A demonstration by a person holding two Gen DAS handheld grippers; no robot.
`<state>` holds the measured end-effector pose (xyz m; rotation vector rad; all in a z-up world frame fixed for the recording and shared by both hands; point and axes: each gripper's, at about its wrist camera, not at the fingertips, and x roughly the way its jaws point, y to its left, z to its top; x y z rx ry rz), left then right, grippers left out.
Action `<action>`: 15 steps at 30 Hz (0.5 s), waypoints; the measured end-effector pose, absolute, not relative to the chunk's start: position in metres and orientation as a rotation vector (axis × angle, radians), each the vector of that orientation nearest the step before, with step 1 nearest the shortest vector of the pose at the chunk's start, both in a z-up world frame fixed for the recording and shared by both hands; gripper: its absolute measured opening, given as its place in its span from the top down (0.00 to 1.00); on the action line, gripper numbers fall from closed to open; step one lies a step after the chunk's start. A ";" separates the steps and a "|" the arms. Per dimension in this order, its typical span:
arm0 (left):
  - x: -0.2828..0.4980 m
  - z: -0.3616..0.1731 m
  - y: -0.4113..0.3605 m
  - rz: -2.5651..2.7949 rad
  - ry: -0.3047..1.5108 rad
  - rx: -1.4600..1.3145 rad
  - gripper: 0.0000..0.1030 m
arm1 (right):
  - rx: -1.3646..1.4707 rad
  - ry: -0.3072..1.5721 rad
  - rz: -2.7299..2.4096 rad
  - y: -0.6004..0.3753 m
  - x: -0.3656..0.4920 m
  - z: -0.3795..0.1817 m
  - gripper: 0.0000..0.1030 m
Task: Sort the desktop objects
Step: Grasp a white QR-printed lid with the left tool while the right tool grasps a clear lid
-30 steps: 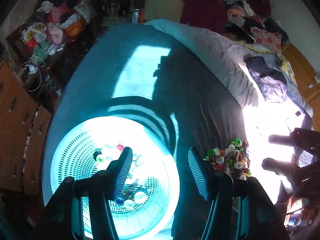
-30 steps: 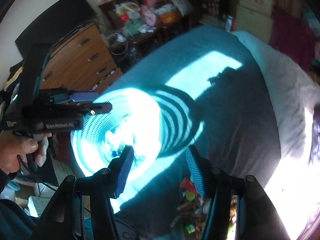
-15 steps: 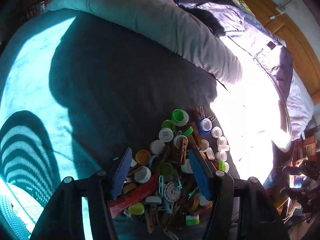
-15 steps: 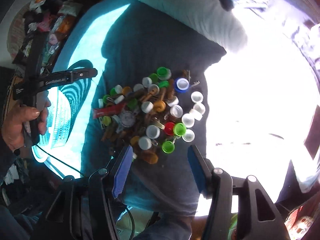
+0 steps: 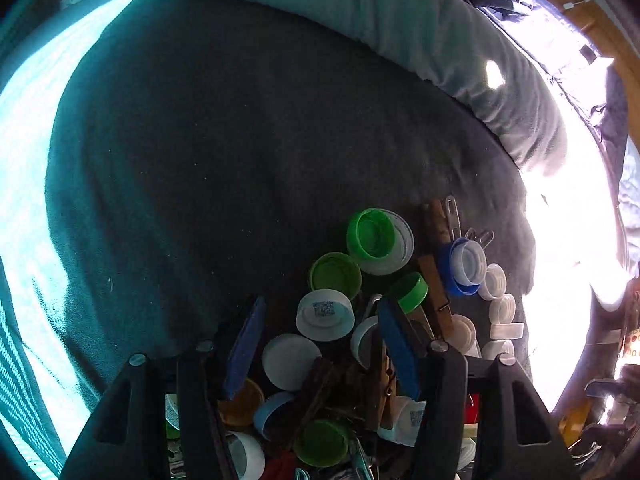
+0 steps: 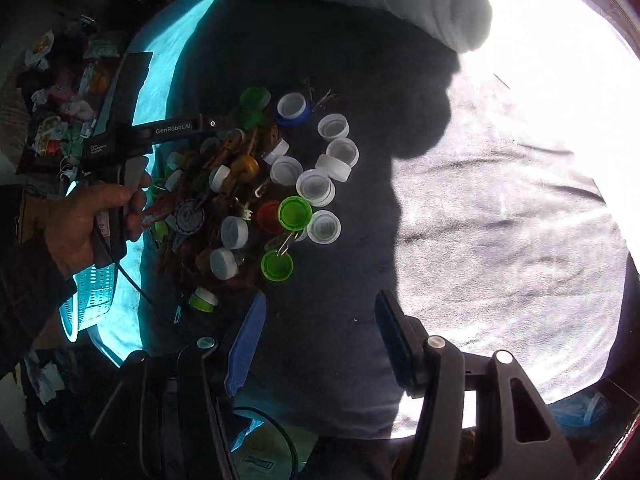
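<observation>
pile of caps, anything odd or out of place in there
Yes. Wooden clothespins and metal paper clips are jumbled in with the plastic bottle caps, all heaped loose on the dark blanket rather than sorted.

A home bedroom: bed blanket (image 5: 240,140), folded duvet (image 5: 400,20), cluttered shelf (image 6: 68,92).

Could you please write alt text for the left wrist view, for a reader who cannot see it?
The blue-padded fingers of the left gripper stand apart over a pile of white, green and blue plastic bottle caps and wooden clothespins, with a white cap bearing a printed code between them. The pile lies on a dark blanket beside a pale quilt.
</observation>
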<state>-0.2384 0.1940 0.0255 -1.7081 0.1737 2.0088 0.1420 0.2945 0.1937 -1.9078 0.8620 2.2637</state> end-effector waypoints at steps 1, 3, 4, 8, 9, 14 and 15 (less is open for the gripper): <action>-0.237 0.027 0.196 1.998 0.195 -1.724 0.71 | -1.896 0.857 2.275 0.298 0.139 0.193 0.50; -0.231 0.037 0.196 1.992 0.180 -1.708 0.71 | -1.855 0.847 2.308 0.304 0.132 0.197 0.60; -0.228 0.044 0.196 1.989 0.172 -1.702 0.71 | -1.834 0.835 2.327 0.308 0.127 0.200 0.64; -0.219 0.072 0.192 2.008 0.136 -1.663 0.71 | -1.792 0.761 2.375 0.324 0.098 0.192 0.64; -0.218 0.078 0.191 2.015 0.124 -1.657 0.71 | -1.788 0.747 2.381 0.329 0.089 0.186 0.64; -0.216 0.090 0.185 2.038 0.088 -1.648 0.71 | -1.840 0.681 2.396 0.330 0.038 0.146 0.60; -0.215 0.091 0.185 2.041 0.090 -1.645 0.71 | -1.853 0.654 2.402 0.328 0.029 0.140 0.59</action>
